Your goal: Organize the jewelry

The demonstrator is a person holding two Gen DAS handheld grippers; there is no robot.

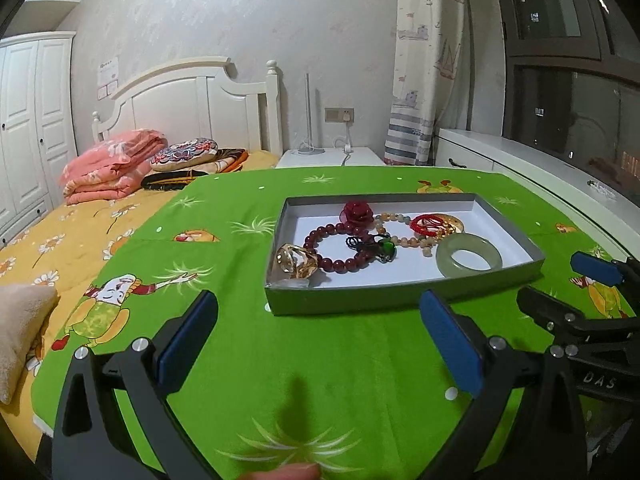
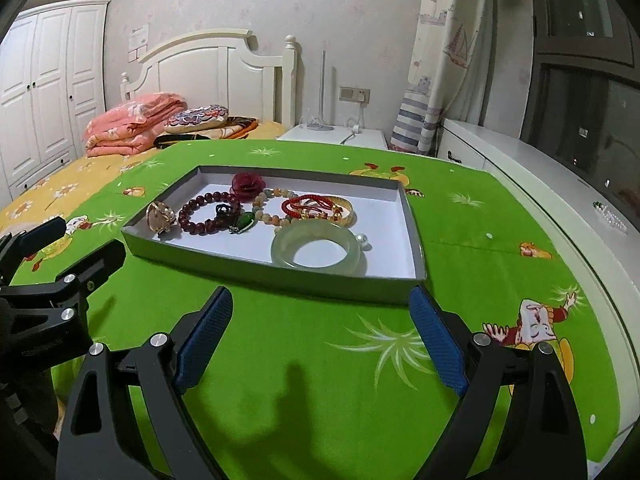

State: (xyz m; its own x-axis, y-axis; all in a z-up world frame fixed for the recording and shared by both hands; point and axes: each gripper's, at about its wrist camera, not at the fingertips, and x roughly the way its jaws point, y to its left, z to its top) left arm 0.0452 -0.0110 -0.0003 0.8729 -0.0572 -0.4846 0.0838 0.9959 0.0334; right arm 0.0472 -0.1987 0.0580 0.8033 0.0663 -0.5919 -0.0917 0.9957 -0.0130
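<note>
Hovering side by side above the green tablecloth (image 1: pixel 320 360), the left gripper (image 1: pixel 320 344) and the right gripper (image 2: pixel 320 340) both stand with their blue pads spread wide and nothing between them, each short of the near wall of the grey tray (image 1: pixel 400 300)

All the jewelry that shows lies inside that tray: a pale green bangle (image 2: pixel 318 250) nearest the right gripper, a small pearl (image 2: pixel 363 239) just beside it, a dark red bead bracelet (image 1: pixel 340 248) toward the middle, a black cord with a green pendant (image 1: pixel 384 250) overlapping that bracelet, a string of pale beads (image 1: pixel 404 228) behind, a red cord bracelet (image 2: pixel 310 204) lying across a gold bangle (image 2: pixel 346 212), a dark red flower piece (image 1: pixel 358 212) at the back, and an amber faceted piece (image 1: pixel 296 260) in the near left corner

Several of these touch or overlap, so the tray reads as a loose heap more than a sorted layout. That fits two stages equally well: pieces gathered into the tray as the tidy result, or a jumble waiting to be separated and laid out. No other box or stand shows on the cloth to settle which

As for the step in hand, my judgement is that both tools are between grasps, poised in front of the tray. Any further grasp would call for care with the overlaps: the pendant cord lies on the red beads, and the red cord sits on the gold bangle, so lifting one could drag its neighbour. The green bangle lies flat and apart, the easiest to pinch across its rim
</note>
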